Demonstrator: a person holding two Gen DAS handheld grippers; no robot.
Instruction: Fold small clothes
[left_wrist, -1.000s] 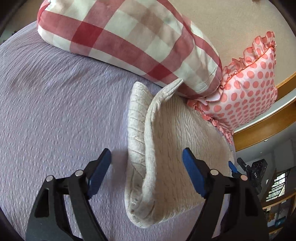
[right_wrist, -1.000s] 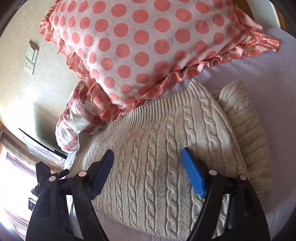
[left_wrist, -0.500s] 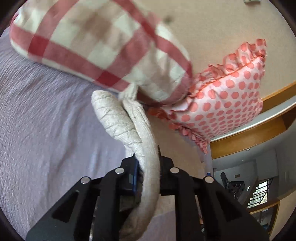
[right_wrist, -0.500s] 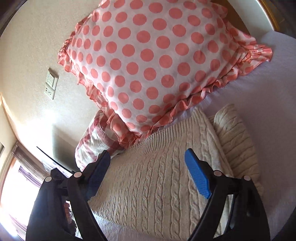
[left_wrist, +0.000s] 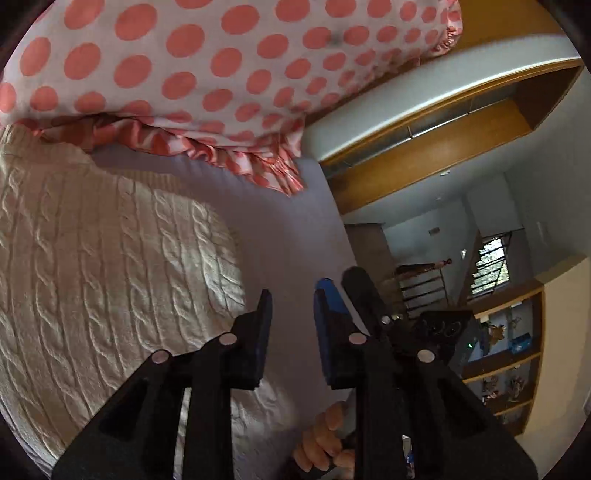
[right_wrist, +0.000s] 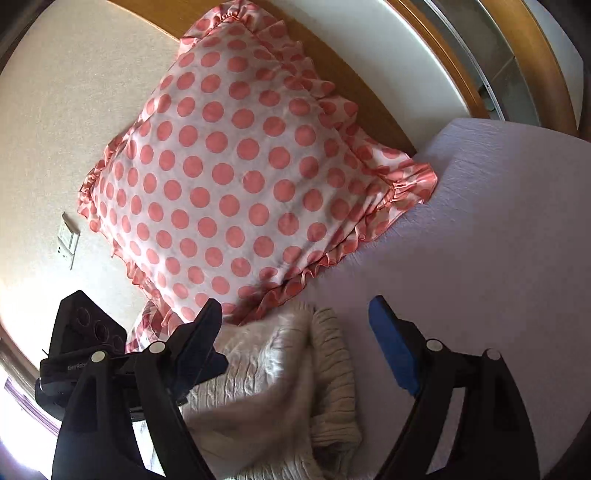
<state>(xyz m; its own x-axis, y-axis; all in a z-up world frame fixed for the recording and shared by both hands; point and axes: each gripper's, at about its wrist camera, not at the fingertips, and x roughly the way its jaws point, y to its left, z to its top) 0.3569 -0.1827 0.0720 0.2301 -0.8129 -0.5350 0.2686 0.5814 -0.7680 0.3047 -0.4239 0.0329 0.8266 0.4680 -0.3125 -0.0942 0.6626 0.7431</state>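
Lavender bed sheet fills the foreground of both views, with a polka-dot pillow propped against a beige wall and a wooden headboard edge behind it. On that wall, left of the pillow, sits a white switch plate. A sliver of a red-checked pillow shows beneath the dotted one.

Cream cable-knit sweater lies flat on the bed just below the dotted pillow's ruffle, its upper edge close to the frill. In the right wrist view the sweater is seen folded over on itself, with a ribbed edge bunched along its right side.

Left tool has its fingers drawn close with a narrow gap between them, nothing caught in that gap; it hovers over the sweater's right edge and the bare sheet. Beyond it are the other black tool and a hand gripping a handle.

Right tool is spread wide and pinches nothing, its left finger over the sweater, its right finger over bare sheet.

Wooden shelves and a window stand in the background of the left wrist view.
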